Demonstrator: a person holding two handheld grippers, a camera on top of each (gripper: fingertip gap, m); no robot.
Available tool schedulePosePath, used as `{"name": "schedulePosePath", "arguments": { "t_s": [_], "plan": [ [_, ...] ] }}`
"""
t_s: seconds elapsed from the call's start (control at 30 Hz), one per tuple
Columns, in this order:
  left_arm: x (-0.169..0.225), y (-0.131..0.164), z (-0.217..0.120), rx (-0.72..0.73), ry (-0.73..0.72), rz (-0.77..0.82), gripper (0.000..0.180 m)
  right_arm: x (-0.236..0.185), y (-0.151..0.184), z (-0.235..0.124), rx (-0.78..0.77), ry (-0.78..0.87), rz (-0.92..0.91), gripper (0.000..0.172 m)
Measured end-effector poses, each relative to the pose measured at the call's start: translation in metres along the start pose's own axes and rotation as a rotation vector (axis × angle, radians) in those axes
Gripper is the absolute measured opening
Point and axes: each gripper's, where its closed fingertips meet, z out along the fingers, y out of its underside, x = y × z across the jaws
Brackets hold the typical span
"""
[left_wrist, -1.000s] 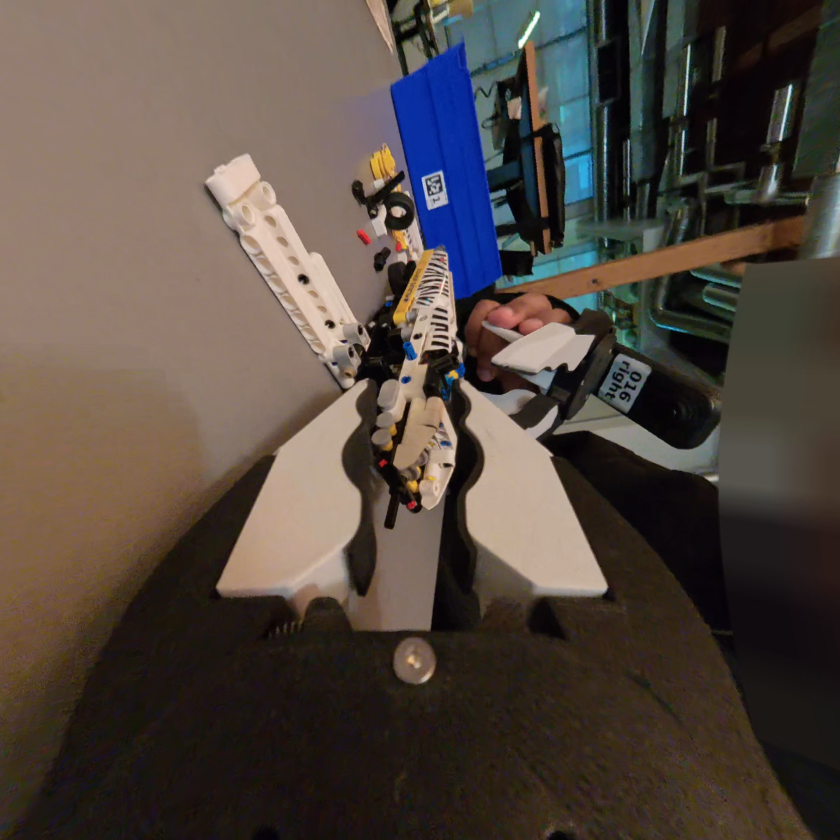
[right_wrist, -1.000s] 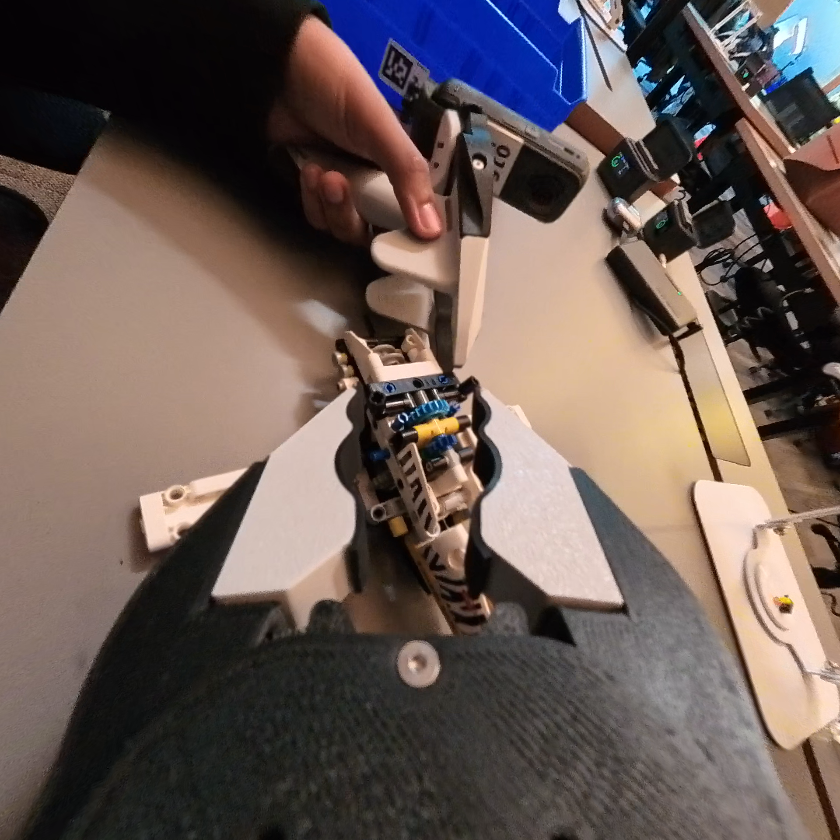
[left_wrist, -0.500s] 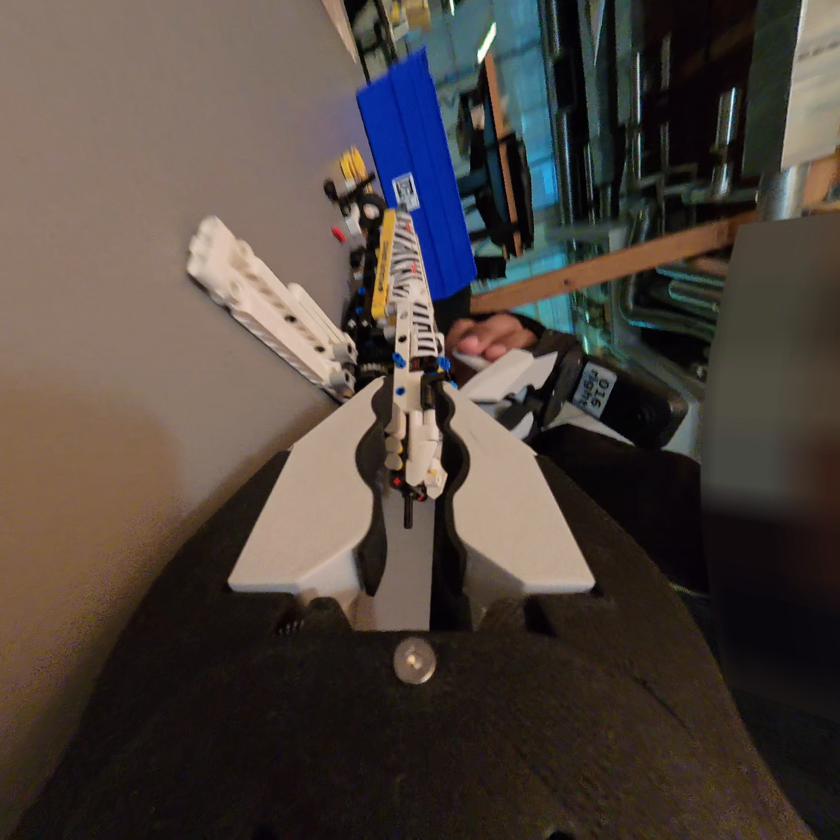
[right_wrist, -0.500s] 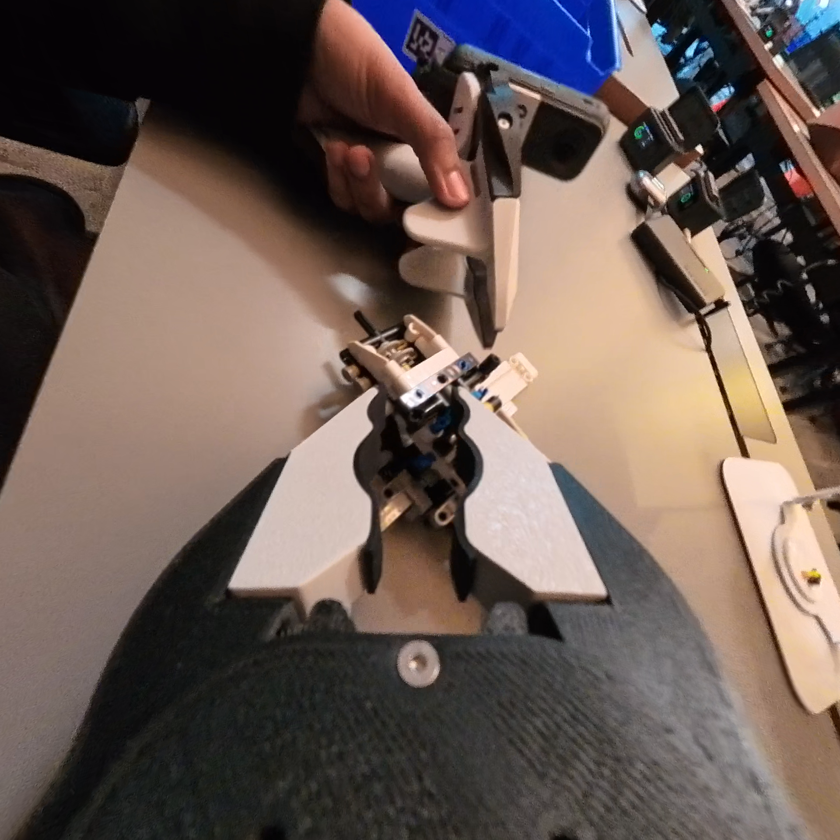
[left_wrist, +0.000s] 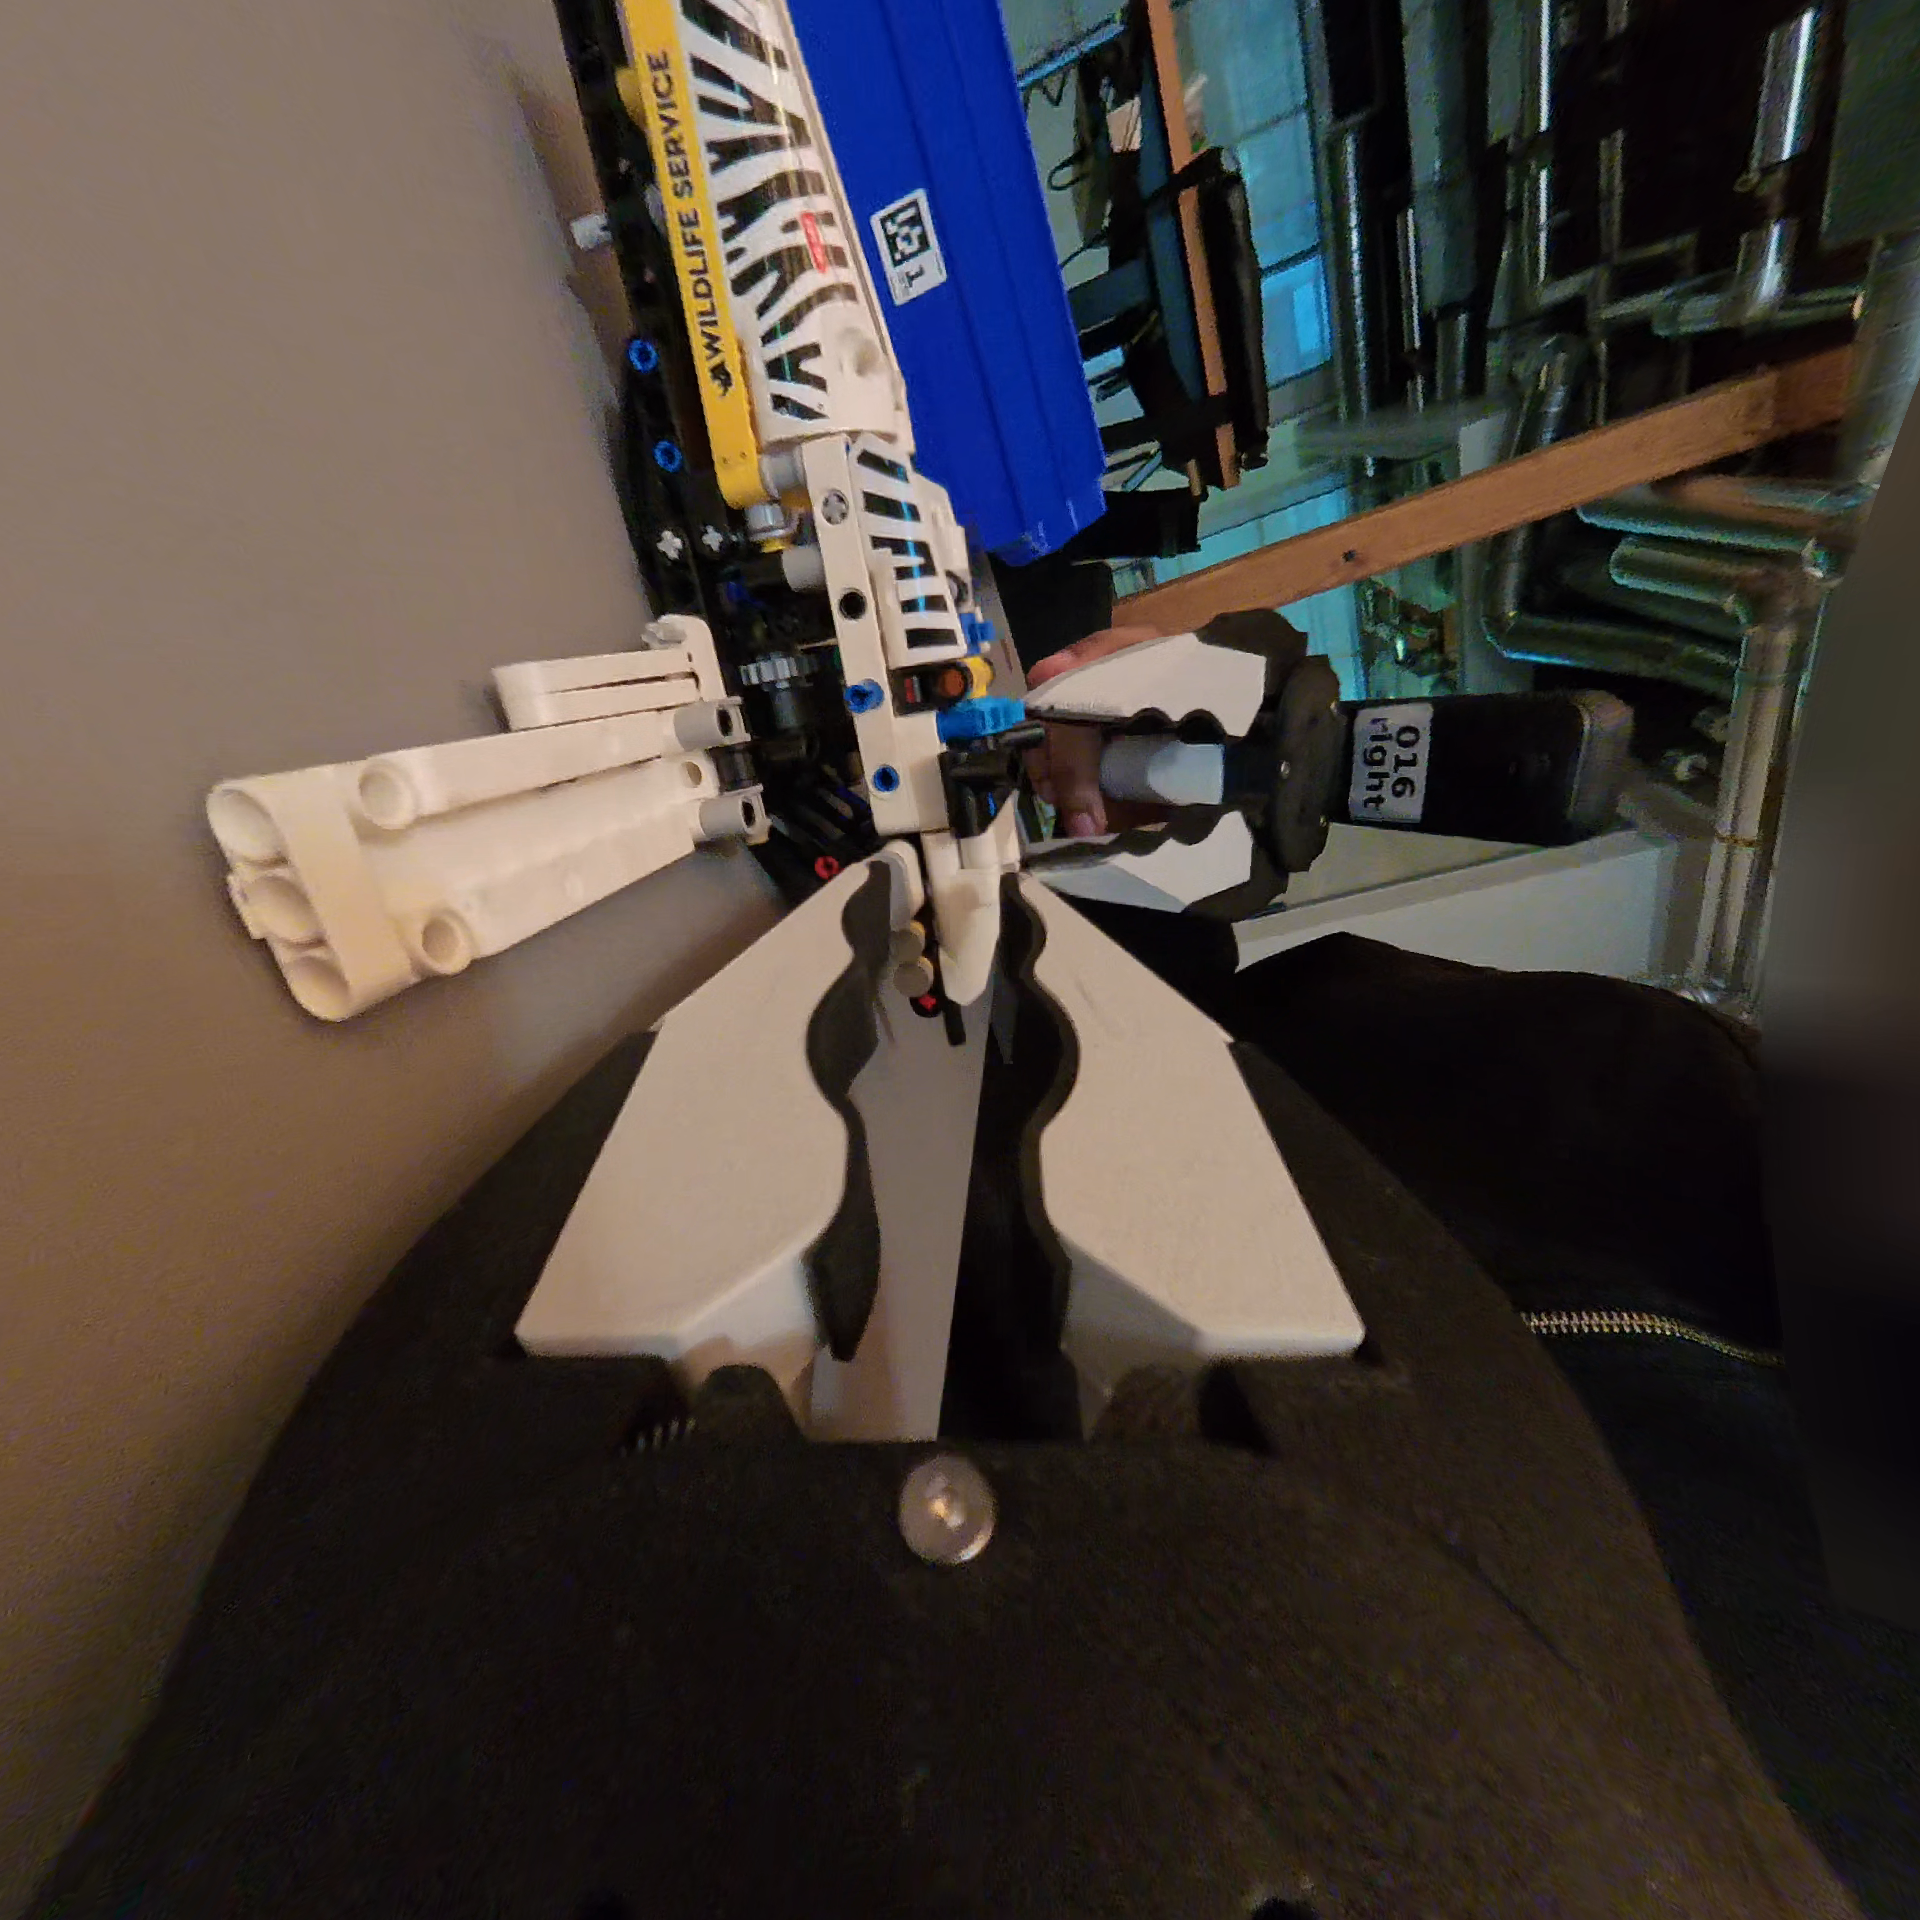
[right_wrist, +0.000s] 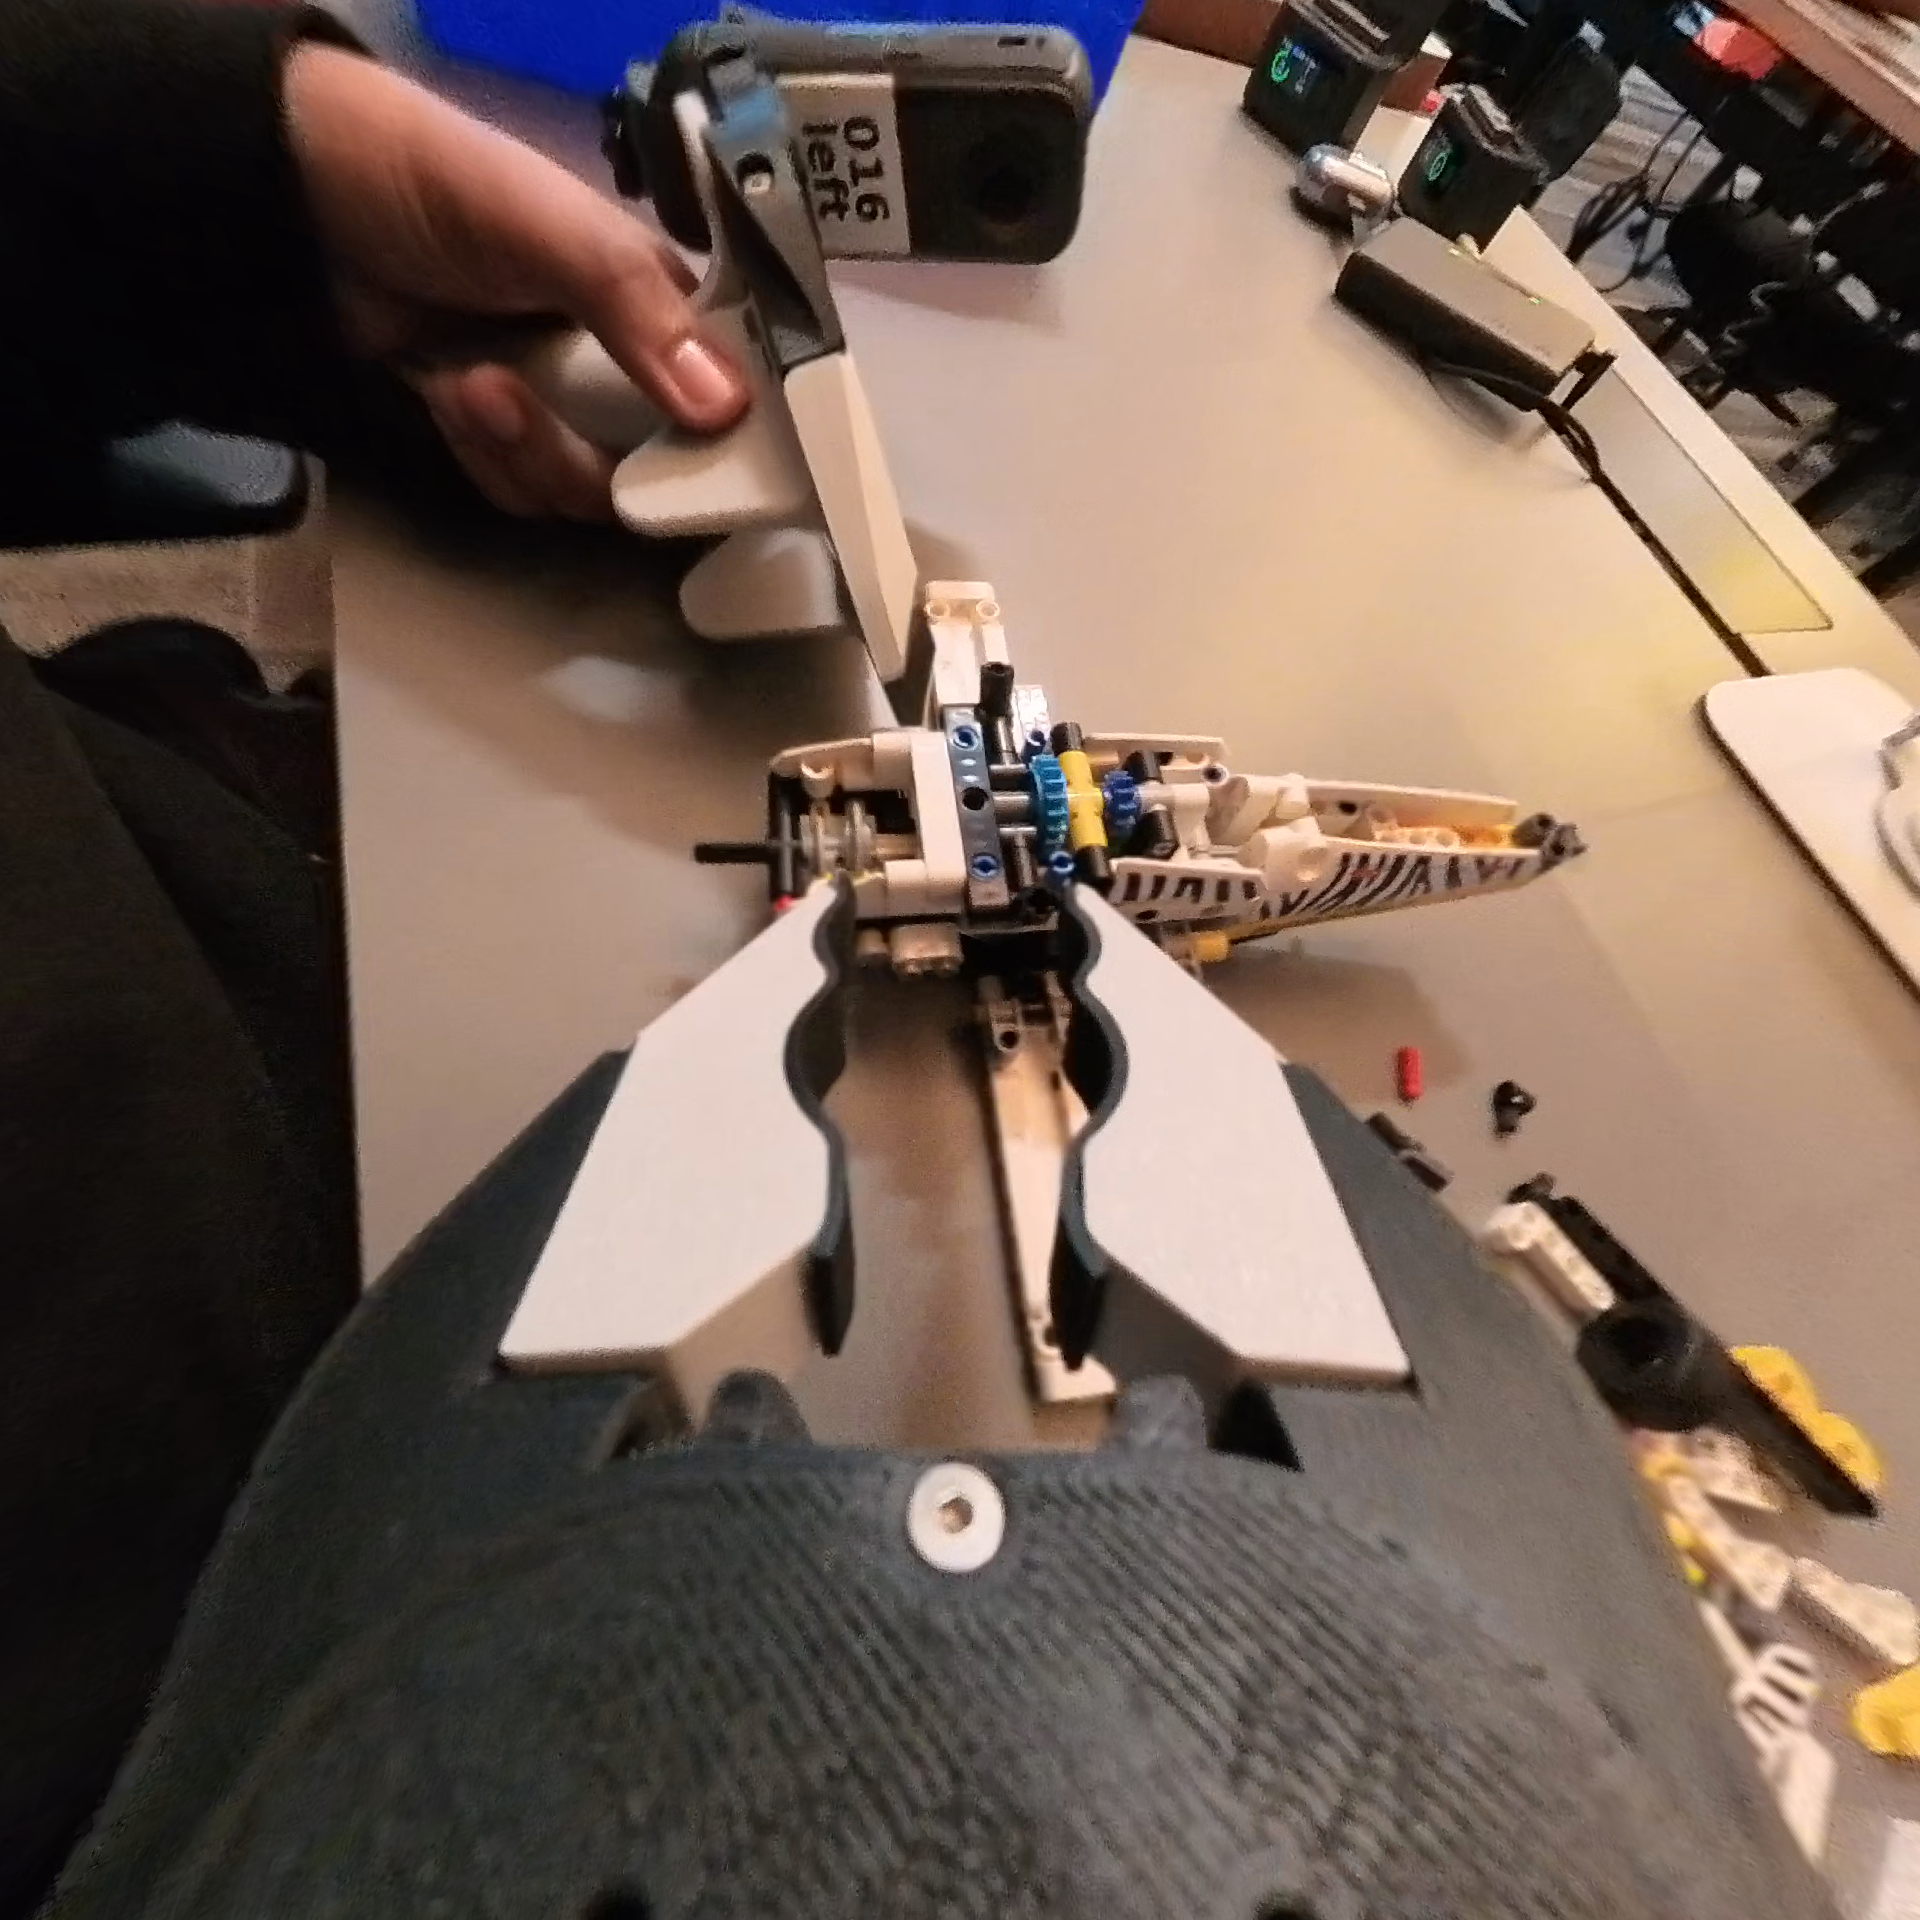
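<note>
Right wrist view: one toy model (right_wrist: 1122, 831), two hand-held grippers (right_wrist: 951, 904).

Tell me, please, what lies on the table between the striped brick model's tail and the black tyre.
The right wrist view shows a small red pin and a small black connector between the striped brick model and the black tyre.

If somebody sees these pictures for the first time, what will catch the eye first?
The zebra-striped brick model lying on the grey table, with the left tongs and the right tongs closed on its end. Behind stands a blue bin; loose pieces lie at the right.
</note>
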Motion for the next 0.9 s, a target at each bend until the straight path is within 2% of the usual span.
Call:
{"name": "schedulePosePath", "arguments": {
  "t_s": [0.1,0.27,0.37,0.47,0.7,0.8,0.9],
  "plan": [
    [0.001,0.008,0.002,-0.028,-0.010,0.002,0.015,-0.002,0.000,-0.001,0.014,0.028,0.042,0.044],
    [-0.006,0.006,0.005,-0.036,-0.059,0.004,0.013,0.002,-0.011,0.004,0.058,0.115,0.007,0.039],
    [-0.010,0.008,0.009,-0.054,-0.088,0.013,0.009,0.011,-0.007,0.010,0.018,0.156,-0.061,0.036],
    [-0.009,0.009,0.013,-0.060,-0.085,0.008,0.007,0.009,-0.007,0.017,0.002,0.116,-0.122,0.029],
    [-0.008,0.003,0.010,-0.019,-0.059,-0.012,0.007,0.013,-0.013,0.018,0.021,0.133,-0.240,0.031],
    [-0.008,0.002,0.010,-0.019,-0.053,-0.021,0.006,0.010,-0.017,0.015,0.051,0.112,-0.260,0.025],
    [-0.009,0.004,0.011,-0.036,-0.058,-0.018,0.007,0.009,-0.016,0.014,0.069,0.073,-0.228,0.010]
  ]
}}
